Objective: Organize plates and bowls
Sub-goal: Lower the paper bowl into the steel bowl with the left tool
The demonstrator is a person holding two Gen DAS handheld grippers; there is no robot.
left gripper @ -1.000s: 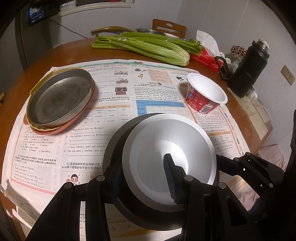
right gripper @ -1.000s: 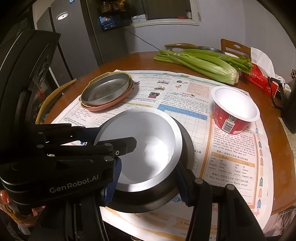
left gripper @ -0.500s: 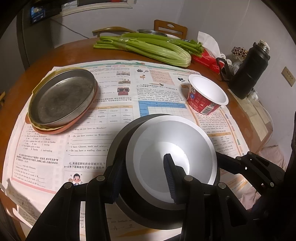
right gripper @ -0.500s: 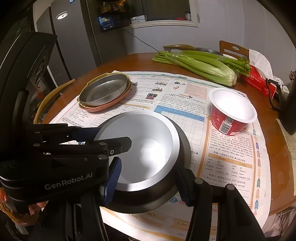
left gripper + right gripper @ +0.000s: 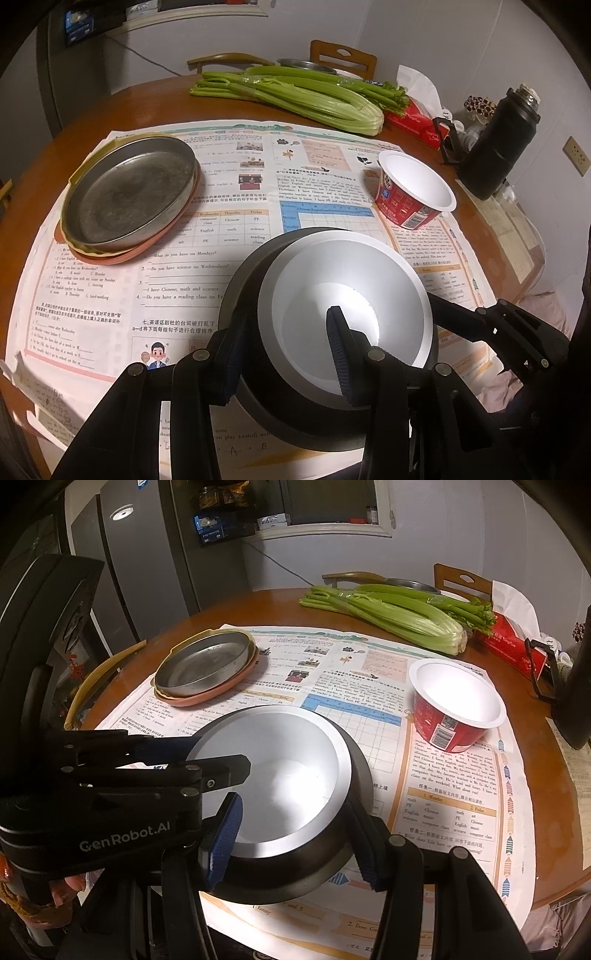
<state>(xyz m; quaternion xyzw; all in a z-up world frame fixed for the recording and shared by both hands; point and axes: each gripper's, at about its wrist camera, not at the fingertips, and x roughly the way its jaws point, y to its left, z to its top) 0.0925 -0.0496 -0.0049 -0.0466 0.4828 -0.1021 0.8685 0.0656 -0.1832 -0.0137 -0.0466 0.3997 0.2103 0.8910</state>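
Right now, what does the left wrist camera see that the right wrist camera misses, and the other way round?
Only the left wrist view shows the whole black flask and a wall socket. Only the right wrist view shows the grey fridge, the shelf window and the left tool's body lettered GenRobot.AI. Both show the silver bowl gripped by both tools, the metal plate, red cup and celery.
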